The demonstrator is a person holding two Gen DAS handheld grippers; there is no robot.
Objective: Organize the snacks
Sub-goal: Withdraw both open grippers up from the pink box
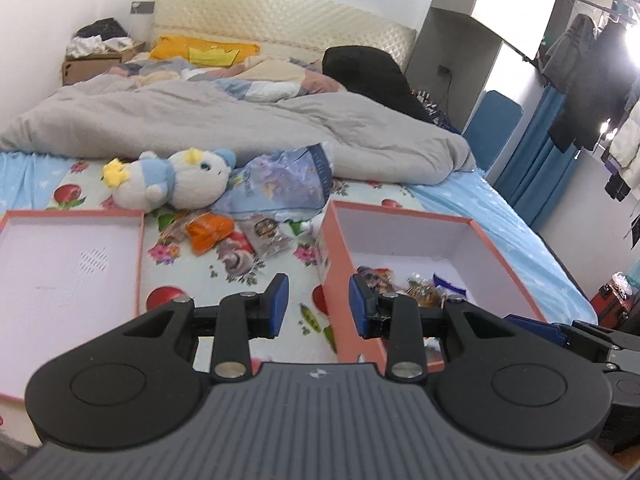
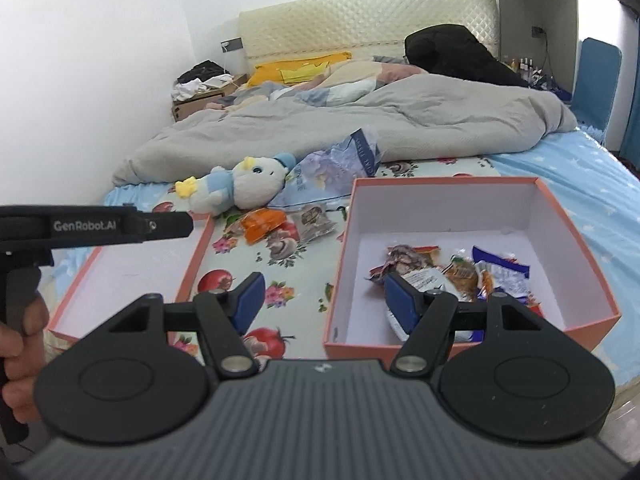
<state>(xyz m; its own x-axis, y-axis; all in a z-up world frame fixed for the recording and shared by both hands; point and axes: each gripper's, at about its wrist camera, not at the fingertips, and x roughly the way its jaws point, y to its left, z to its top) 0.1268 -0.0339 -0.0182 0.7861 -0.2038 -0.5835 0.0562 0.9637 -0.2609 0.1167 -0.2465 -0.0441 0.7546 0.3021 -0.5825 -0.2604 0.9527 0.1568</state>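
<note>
An open orange box (image 2: 440,184) with a white inside stands on the bed and holds several snack packets (image 2: 452,272). In the left wrist view the same box (image 1: 400,216) is at the right. Its shallow lid (image 1: 72,264) lies upturned at the left. Between them, on the flowered sheet, lie an orange packet (image 1: 208,232) and a grey packet (image 1: 268,236). My left gripper (image 1: 318,306) hovers open over the sheet by the box's left wall, nothing between its pads. My right gripper (image 2: 324,304) is open wide over the box's near left corner, holding nothing.
A blue and white plush toy (image 2: 240,188) and a large pale blue bag (image 2: 336,168) lie behind the loose packets. A grey duvet (image 2: 360,120) covers the far bed. A hand (image 2: 20,360) holds the other tool's black bar (image 2: 120,226) at the left.
</note>
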